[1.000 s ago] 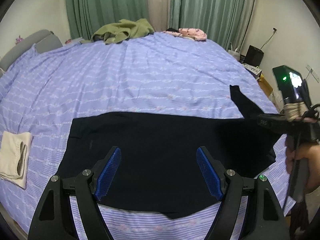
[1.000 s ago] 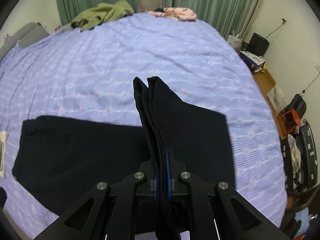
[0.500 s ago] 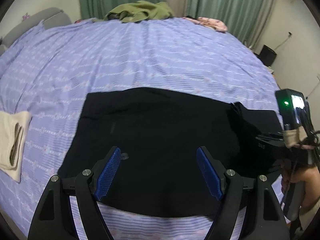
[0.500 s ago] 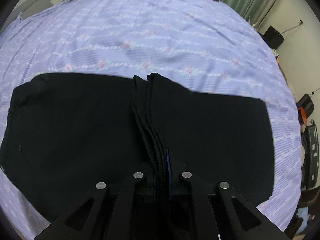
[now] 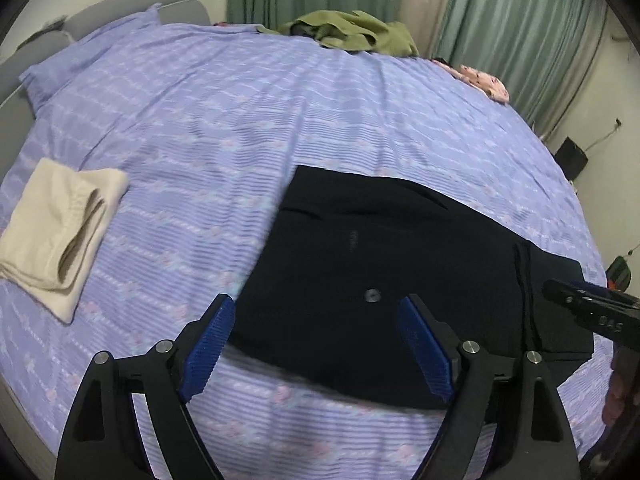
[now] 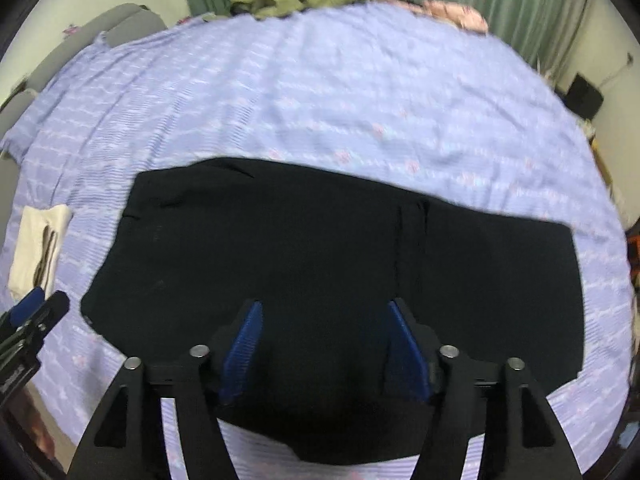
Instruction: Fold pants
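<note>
Right gripper: jaws opening, nothing pinched; pants below, pads clear of them.
Left gripper: jaws opening wide, empty, over the pants' edge.
Pants: black, matte, lying flat on the bed, legs doubled over toward the waist.
Risk: the loose top layer may slide or crease if a finger drags it.
Textures: ribbed blue pads; striped lilac sheet.

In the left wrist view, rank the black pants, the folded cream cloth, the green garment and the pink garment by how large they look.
1. Black pants, clearly largest.
2. Folded cream cloth.
3. Green garment; it lies farther from the camera, so its place against the cream cloth is unsure.
4. Pink garment, smallest, also far away and partly cut off by the bed's edge.
</note>
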`<state>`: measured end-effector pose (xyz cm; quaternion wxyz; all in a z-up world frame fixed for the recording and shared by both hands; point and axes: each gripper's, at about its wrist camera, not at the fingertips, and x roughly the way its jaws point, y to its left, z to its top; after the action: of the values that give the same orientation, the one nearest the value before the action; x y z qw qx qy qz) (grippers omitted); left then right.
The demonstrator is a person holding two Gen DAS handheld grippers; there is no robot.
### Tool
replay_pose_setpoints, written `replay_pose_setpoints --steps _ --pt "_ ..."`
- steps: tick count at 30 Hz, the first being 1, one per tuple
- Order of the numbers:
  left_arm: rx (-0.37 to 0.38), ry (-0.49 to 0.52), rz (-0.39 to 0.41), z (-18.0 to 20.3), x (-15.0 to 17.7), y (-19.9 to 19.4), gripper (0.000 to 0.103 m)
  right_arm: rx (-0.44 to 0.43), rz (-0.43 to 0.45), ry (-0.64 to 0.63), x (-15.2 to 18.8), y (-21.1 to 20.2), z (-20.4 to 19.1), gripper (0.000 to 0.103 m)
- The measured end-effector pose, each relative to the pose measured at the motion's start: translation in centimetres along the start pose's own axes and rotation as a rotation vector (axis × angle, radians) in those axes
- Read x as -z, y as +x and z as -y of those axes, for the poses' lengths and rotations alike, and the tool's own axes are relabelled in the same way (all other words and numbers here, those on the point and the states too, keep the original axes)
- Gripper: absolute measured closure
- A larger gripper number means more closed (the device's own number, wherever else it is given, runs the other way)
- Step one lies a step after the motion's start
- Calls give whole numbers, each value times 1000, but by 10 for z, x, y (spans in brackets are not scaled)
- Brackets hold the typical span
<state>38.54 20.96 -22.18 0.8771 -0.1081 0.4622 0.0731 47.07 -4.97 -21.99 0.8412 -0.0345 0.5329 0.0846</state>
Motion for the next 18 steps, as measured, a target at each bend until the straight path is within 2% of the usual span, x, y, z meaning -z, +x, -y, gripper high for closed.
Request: replay_pose_setpoints --steps 3,5,9,13,18 --pt "0 -38 50 -21 13 -4 17 21 43 -50 4 -13 -25 32" --pt "13 -63 51 -32 21 0 16 31 55 -77 6 -14 -40 32" --pt "47 -127 -21 -52 42 19 16 4 17 -113 19 -4 -64 32" --pt "116 -262 -98 -70 61 47 16 -11 -16 -130 31 8 -80 32" --pt "177 -371 -120 -80 58 74 16 6 -42 -141 35 21 -85 32"
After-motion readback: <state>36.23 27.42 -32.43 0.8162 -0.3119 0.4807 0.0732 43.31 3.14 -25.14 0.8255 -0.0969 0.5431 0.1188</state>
